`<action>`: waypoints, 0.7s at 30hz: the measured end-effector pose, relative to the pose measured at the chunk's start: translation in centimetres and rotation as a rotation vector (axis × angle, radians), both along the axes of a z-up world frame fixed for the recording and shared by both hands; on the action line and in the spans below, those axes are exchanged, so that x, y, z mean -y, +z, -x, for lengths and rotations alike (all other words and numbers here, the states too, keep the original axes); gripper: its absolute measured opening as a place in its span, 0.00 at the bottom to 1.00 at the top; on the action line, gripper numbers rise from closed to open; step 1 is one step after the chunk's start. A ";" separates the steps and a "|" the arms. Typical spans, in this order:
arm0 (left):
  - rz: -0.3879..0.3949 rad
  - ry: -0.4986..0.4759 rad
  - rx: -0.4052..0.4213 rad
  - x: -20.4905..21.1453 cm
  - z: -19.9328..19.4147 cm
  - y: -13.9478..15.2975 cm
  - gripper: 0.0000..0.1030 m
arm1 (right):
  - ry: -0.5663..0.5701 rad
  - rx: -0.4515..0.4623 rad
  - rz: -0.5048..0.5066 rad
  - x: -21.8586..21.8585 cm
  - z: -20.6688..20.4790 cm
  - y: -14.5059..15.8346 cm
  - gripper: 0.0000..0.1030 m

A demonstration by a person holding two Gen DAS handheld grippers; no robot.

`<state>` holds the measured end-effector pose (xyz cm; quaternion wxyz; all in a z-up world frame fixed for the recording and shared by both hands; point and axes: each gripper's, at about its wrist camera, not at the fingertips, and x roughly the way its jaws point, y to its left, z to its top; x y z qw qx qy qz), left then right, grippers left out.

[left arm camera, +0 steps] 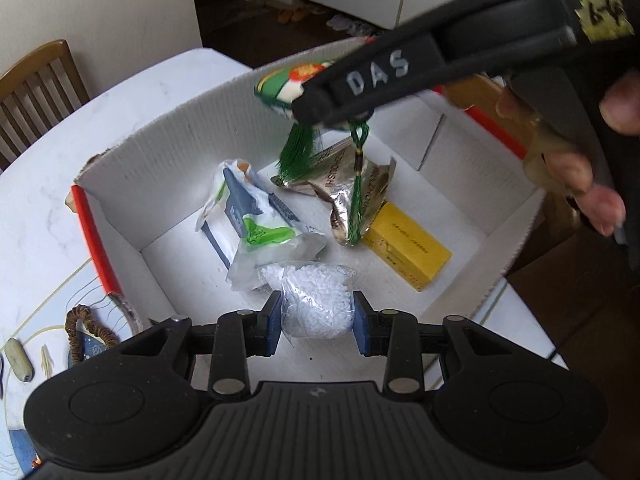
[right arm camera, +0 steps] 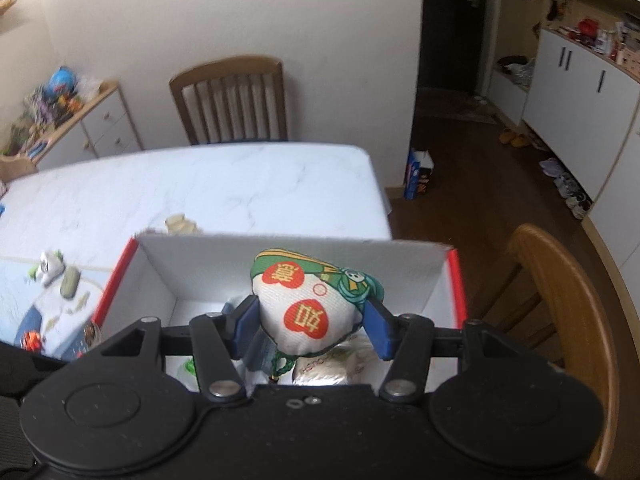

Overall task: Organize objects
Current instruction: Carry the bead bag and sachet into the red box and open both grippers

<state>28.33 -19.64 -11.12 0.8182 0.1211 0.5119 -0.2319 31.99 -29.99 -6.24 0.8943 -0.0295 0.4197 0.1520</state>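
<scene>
A white cardboard box (left arm camera: pixel 152 148) with red edges stands open on the marble table. My left gripper (left arm camera: pixel 316 322) is shut on a clear bag of white pellets (left arm camera: pixel 316 300), low inside the box near its front wall. My right gripper (right arm camera: pixel 310 330) is shut on a stuffed fabric charm (right arm camera: pixel 304 312) with red hearts and a green knot, held above the box (right arm camera: pixel 280 256). From the left wrist view the charm (left arm camera: pixel 280 84) hangs over the box with green tassels (left arm camera: pixel 296 152) dangling. On the box floor lie a blue-and-green plastic packet (left arm camera: pixel 248 216), a gold foil pouch (left arm camera: pixel 352 192) and a yellow carton (left arm camera: pixel 408 248).
A wooden chair (right arm camera: pixel 232 100) stands at the table's far side and another chair (right arm camera: pixel 560 288) at the right. On a blue mat left of the box lie a braided ring (left arm camera: pixel 86 330), a grey pebble-like piece (left arm camera: pixel 18 360) and small toys (right arm camera: pixel 52 268). A person's fingers (left arm camera: pixel 568 168) hold the right gripper.
</scene>
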 end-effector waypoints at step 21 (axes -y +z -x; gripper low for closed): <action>-0.020 0.088 -0.149 0.4 -2.4 -2.7 0.35 | 0.058 -0.121 0.036 -0.6 -0.3 -3.8 0.58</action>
